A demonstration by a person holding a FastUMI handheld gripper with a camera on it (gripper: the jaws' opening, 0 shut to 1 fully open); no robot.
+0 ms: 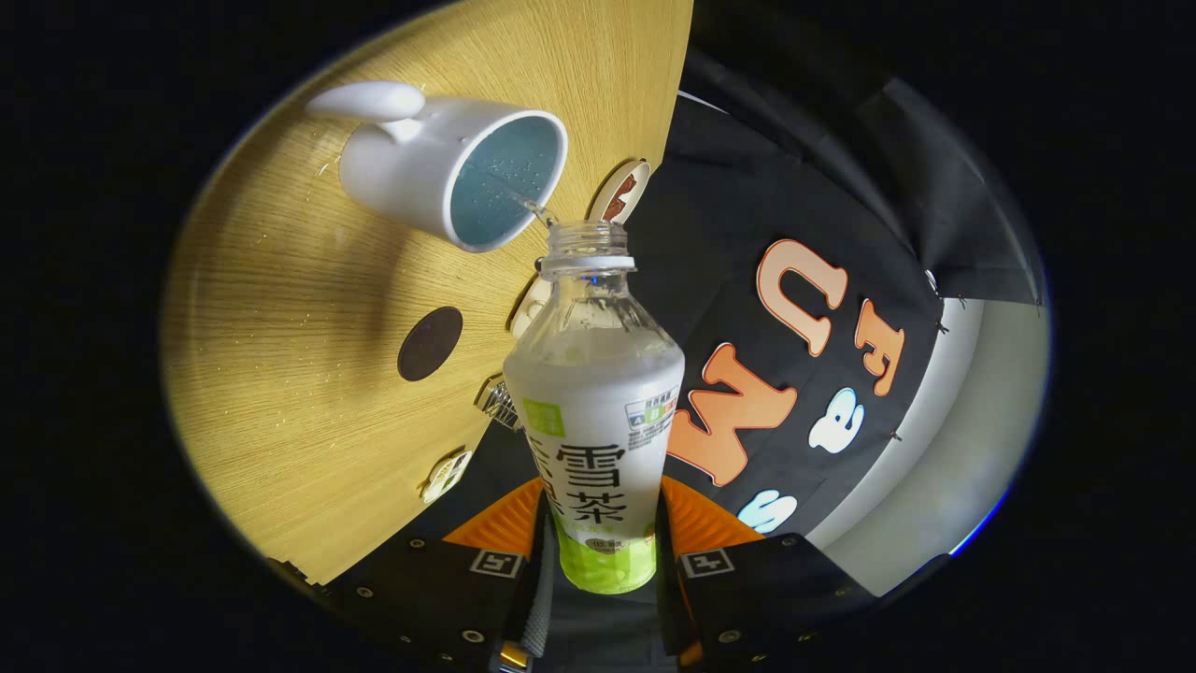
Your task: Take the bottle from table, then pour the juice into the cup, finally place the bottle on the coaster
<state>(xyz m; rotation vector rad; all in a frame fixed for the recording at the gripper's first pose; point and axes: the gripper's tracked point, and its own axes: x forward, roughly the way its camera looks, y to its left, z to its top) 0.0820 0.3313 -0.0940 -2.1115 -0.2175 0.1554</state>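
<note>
**Pouring under way: bottle tipped toward the cup**

The gripper [598,551] is pinching the clear plastic bottle with the white and green label [598,430], both fingers pressing on its lower body at the bottom centre of the frame. The bottle is standing uncapped between the fingers, its open neck pointing up the frame toward the white ceramic cup with a pale blue inside [458,168] at the upper left. A thin stream is leaving the mouth and appearing to land inside the cup's rim. Pale juice is sitting in the bottle's lower body.

The stream is entering close to the rim, so a small wobble or further roll could be sending juice onto the light wooden bench [308,374]; droplets are already glinting near the cup.

The round dark brown coaster [430,343] is lying on the bench left of the bottle, below the cup.
</note>
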